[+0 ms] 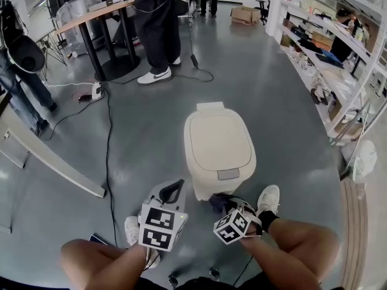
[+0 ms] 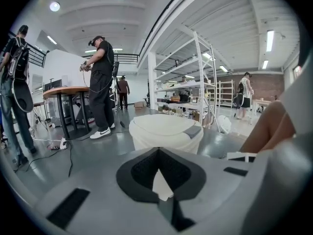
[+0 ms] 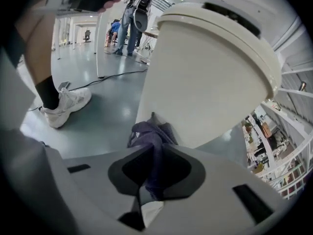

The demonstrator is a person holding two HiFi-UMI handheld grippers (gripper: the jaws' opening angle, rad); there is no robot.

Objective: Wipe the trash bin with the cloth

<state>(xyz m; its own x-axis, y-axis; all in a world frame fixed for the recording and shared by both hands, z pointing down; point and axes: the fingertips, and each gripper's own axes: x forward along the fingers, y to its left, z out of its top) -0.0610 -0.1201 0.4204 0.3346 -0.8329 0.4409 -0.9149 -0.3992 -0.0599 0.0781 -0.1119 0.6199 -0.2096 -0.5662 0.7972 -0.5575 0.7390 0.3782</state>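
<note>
The cream trash bin (image 1: 219, 144) is seen standing on the grey floor (image 1: 78, 156), its lid closed. The dark purple cloth (image 3: 148, 137) is clamped in the right tongs (image 3: 155, 150) and is pressed against the lower front wall of the bin, near the floor. The left tongs (image 2: 157, 151) are held just beside the bin's near left corner, apart from it, with the jaws brought together at the tips and nothing gripped between them
</note>
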